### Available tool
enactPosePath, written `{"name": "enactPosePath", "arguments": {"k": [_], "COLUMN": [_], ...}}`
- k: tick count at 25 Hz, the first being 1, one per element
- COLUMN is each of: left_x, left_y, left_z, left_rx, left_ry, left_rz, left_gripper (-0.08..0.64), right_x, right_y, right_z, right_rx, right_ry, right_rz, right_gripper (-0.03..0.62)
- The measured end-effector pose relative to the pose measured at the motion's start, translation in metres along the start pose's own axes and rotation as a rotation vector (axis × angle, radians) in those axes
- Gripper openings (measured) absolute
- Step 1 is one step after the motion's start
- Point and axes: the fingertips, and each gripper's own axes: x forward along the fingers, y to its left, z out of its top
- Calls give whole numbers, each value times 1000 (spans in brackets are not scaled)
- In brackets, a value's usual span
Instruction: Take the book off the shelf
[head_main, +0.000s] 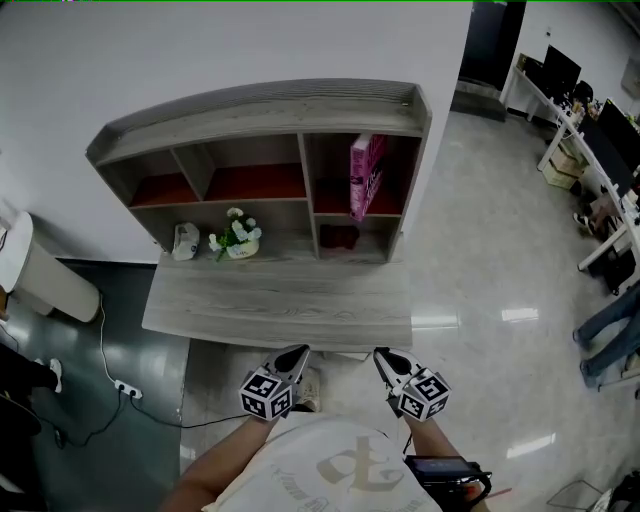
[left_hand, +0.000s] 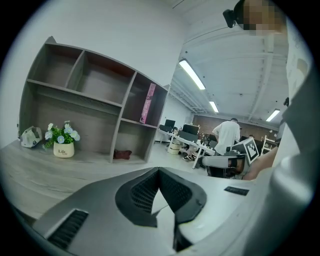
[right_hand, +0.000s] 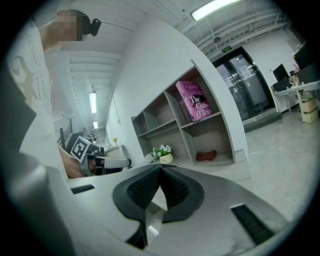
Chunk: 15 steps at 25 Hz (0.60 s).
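Observation:
A pink book (head_main: 366, 175) stands upright in the top right compartment of the grey wooden shelf (head_main: 270, 115), leaning a little. It also shows as a thin pink book (left_hand: 147, 103) in the left gripper view and as a cover with print (right_hand: 195, 100) in the right gripper view. My left gripper (head_main: 296, 354) and right gripper (head_main: 383, 357) hang side by side close to my body, just short of the desk's front edge and well away from the book. Both are shut with nothing between the pads (left_hand: 150, 187) (right_hand: 172, 187).
The shelf stands on a grey desk (head_main: 280, 300). A small flower pot (head_main: 240, 236) and a white object (head_main: 185, 241) sit under the shelf's left part; a dark red thing (head_main: 338, 237) lies in the lower right compartment. Office desks (head_main: 590, 130) stand at right, a power strip (head_main: 125, 388) on the floor at left.

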Motion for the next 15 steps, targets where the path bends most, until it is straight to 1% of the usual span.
{"name": "enactPosePath", "arguments": {"k": [4, 11, 15], "left_x": [20, 54, 68], "left_y": [23, 54, 69], "left_z": [18, 29, 45], "left_rx": [1, -5, 8], "left_ry": [-6, 15, 17], "left_rz": [-21, -74, -103], "left_gripper": [2, 2, 2], "right_x": [22, 58, 72], "right_y": [-15, -38, -51], "right_z": [13, 30, 38], "right_rx": [-1, -2, 2], "right_ry": [-3, 0, -3], "right_rz": [-27, -70, -107], "right_gripper": [3, 3, 3]}}
